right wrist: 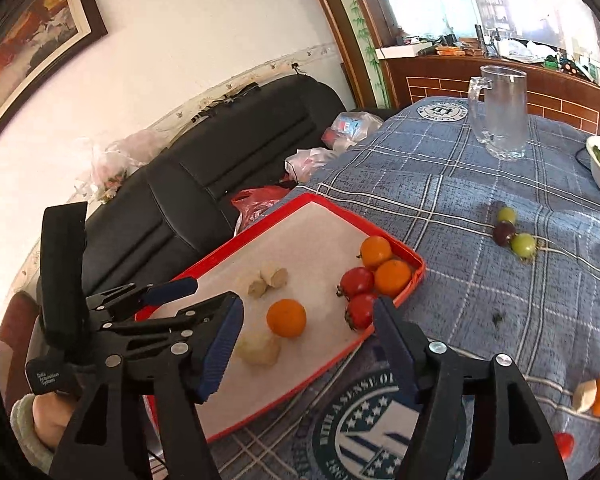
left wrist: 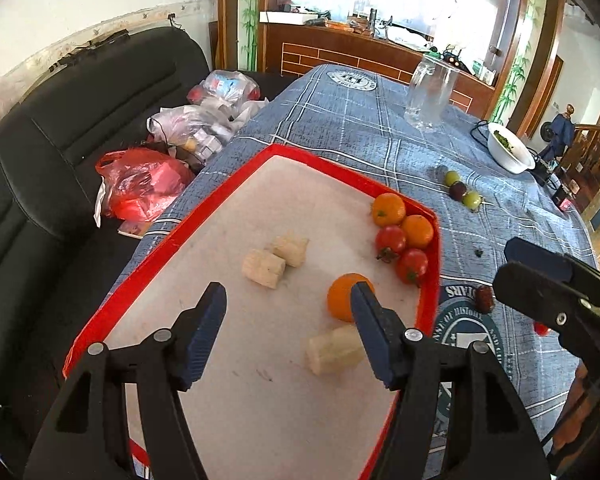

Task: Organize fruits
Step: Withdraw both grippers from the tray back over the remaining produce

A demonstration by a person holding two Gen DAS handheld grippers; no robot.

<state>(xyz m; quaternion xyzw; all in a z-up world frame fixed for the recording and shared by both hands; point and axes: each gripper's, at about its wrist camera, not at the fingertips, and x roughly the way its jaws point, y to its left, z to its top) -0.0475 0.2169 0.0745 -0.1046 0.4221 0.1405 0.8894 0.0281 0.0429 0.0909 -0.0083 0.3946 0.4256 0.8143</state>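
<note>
Collected on a red-rimmed tray with a white floor (left wrist: 288,150), toward its 2 o'clock corner: two small orange round fruits (left wrist: 388,209) and two red cherry tomatoes (left wrist: 391,239), touching in a cluster against the rim. Nearer the middle, a lone orange fruit (left wrist: 342,296), with a pale cut chunk (left wrist: 334,350) just beside it at 6 o'clock and two more pale chunks (left wrist: 276,262) at 10 o'clock.

Still out on the cloth: two green grapes and a dark one (right wrist: 514,234) in a row, well apart from the tray at 2 o'clock; a dark red date-like piece (left wrist: 485,299) near the tray's 3 o'clock rim; a pale wedge and an orange piece (right wrist: 596,394) plus a red bit at the right view's 4 o'clock edge.

Left gripper (left wrist: 288,304) above the tray floor, tongs apart, nothing between them. Right gripper (right wrist: 306,322) likewise spread and empty, over the tray's near rim.

Risks, as judged: round grapes likely to roll on soft, wrinkled fabric if nudged off-centre; tomatoes prone to splitting under a hard squeeze; a drop into the crowded corner could knock fruit over the low rim; both grippers close together, so collision possible.

Underneath, a blue plaid tablecloth (right wrist: 440,184) with round crests. Beyond: a clear glass mug (right wrist: 500,116) at 12 o'clock, a white bowl of greens (left wrist: 508,152), a black leather sofa (left wrist: 80,112) with plastic bags at 10 o'clock, wood-framed glass behind.
</note>
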